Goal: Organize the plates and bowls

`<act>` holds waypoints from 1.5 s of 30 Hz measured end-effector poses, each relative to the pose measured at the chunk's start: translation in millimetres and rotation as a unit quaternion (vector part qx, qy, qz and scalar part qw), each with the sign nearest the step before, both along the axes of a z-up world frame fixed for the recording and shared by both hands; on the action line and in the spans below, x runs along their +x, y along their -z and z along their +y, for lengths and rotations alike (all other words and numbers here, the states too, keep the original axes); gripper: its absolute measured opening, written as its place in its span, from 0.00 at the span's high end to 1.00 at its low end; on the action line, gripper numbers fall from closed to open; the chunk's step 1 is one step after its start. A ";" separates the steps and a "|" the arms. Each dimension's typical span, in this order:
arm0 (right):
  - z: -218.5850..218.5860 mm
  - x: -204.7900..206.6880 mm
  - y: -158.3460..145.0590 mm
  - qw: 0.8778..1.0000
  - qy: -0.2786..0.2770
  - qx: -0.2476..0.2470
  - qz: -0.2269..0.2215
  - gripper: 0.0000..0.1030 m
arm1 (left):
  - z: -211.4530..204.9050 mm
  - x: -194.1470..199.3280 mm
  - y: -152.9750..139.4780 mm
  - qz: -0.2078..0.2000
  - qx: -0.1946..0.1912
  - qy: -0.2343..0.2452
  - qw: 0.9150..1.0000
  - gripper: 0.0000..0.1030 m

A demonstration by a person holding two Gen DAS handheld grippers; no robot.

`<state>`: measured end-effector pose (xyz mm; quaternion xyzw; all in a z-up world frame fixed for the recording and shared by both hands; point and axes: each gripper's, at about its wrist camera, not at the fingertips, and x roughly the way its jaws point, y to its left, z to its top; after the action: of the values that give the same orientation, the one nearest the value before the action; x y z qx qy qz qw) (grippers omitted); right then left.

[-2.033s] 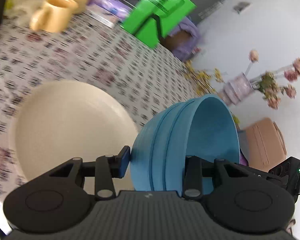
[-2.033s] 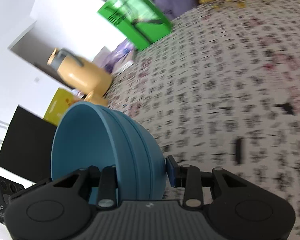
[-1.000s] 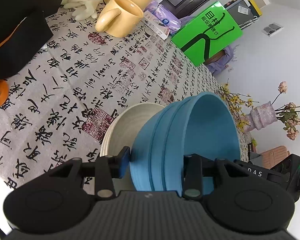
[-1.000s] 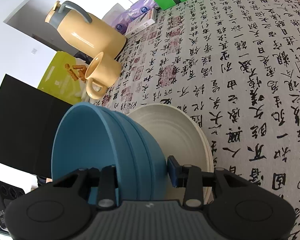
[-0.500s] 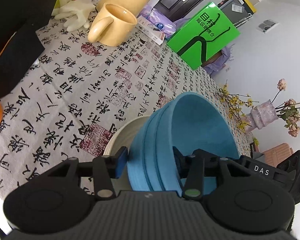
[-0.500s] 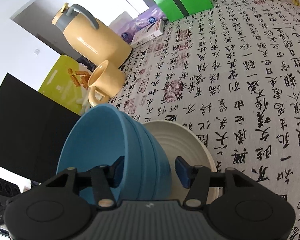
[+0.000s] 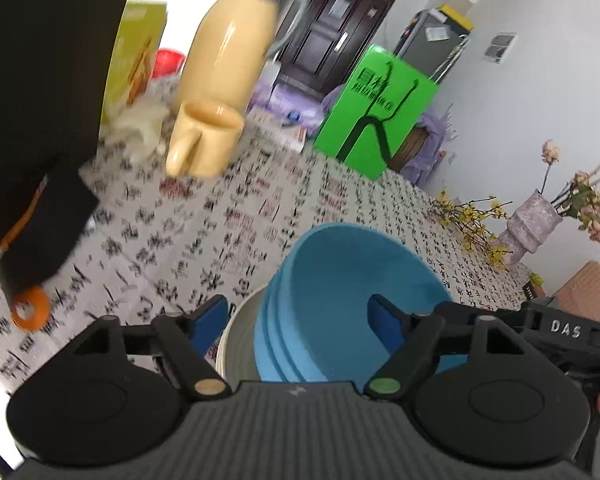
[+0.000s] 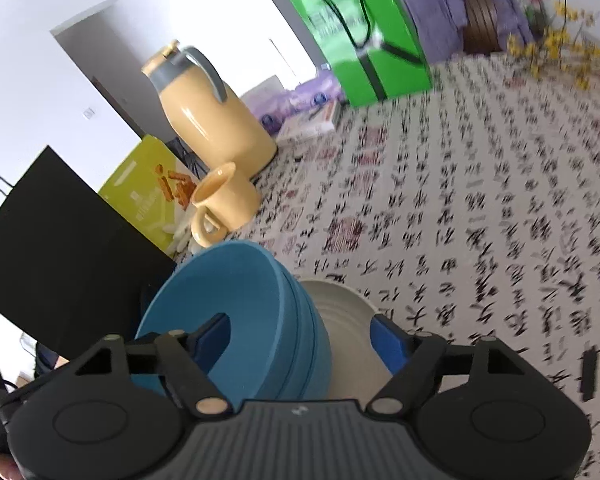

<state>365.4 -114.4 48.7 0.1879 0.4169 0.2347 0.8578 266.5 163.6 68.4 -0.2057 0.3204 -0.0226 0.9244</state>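
A stack of blue bowls [image 7: 340,304] rests on a cream plate [image 7: 240,344] on the calligraphy-print tablecloth. In the left wrist view my left gripper [image 7: 300,316] is open, its blue pads spread on either side of the stack's near wall. In the right wrist view the same bowls [image 8: 244,312] sit on the plate [image 8: 344,320]. My right gripper [image 8: 300,332] is open too, one pad inside the top bowl and the other over the plate.
A yellow mug [image 8: 220,204] and a tall yellow thermos [image 8: 212,120] stand behind the plate. A green bag [image 8: 364,36], a yellow-green box [image 8: 148,188], a black panel [image 8: 56,240], a vase of flowers [image 7: 536,224] and an orange ring [image 7: 30,312] are around.
Both grippers carried the blue bowls over the cream plate, set them on it and opened, letting go of the rim. Both have drawn back and tilted up.
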 end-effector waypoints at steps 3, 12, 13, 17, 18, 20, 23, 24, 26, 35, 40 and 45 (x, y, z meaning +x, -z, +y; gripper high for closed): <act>-10.6 -17.4 -10.7 0.999 0.013 -0.021 -0.040 0.22 | -14.6 -13.1 -10.4 -0.034 0.055 -0.010 0.998 0.13; -48.5 -63.4 -25.0 0.980 0.082 -0.113 -0.143 0.12 | -57.0 -40.0 -26.3 -0.118 0.140 0.012 0.983 0.02; -52.3 -68.6 -25.1 0.976 0.089 -0.124 -0.153 0.12 | -62.9 -42.5 -27.0 -0.126 0.146 0.018 0.981 0.01; -67.1 -91.0 -22.8 0.959 0.112 -0.167 -0.198 0.11 | -85.3 -52.3 -25.7 -0.169 0.175 0.035 0.969 0.00; -70.8 -94.7 -21.7 0.956 0.118 -0.174 -0.205 0.11 | -90.6 -54.0 -24.6 -0.177 0.185 0.038 0.966 0.00; -81.9 -102.8 -18.5 0.952 0.130 -0.174 -0.215 0.11 | -100.6 -57.1 -22.3 -0.187 0.198 0.048 0.961 0.00; -96.7 -112.8 -12.1 0.944 0.154 -0.177 -0.233 0.11 | -108.9 -61.6 -19.5 -0.189 0.197 0.059 0.960 0.00; -101.0 -116.0 -10.1 0.939 0.163 -0.182 -0.241 0.11 | -110.9 -62.3 -19.1 -0.188 0.196 0.060 0.961 0.00; -110.6 -122.8 -6.1 0.931 0.178 -0.189 -0.255 0.11 | -113.9 -63.3 -18.2 -0.187 0.193 0.062 0.961 0.00; -133.8 -149.2 7.8 0.904 0.189 -0.208 -0.322 0.11 | -126.7 -71.6 -15.5 -0.202 0.206 0.076 0.954 0.00; -140.1 -158.1 12.5 0.911 0.184 -0.190 -0.317 0.10 | -136.9 -81.3 -11.6 -0.207 0.212 0.086 0.951 0.00; -147.1 -171.4 13.8 0.914 0.191 -0.180 -0.311 0.10 | -141.6 -94.3 -9.5 -0.216 0.212 0.075 0.950 0.00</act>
<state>193.9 -261.6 34.9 0.0236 0.1207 0.0340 0.9918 172.2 22.1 77.9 0.0295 0.1254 -0.0671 0.9894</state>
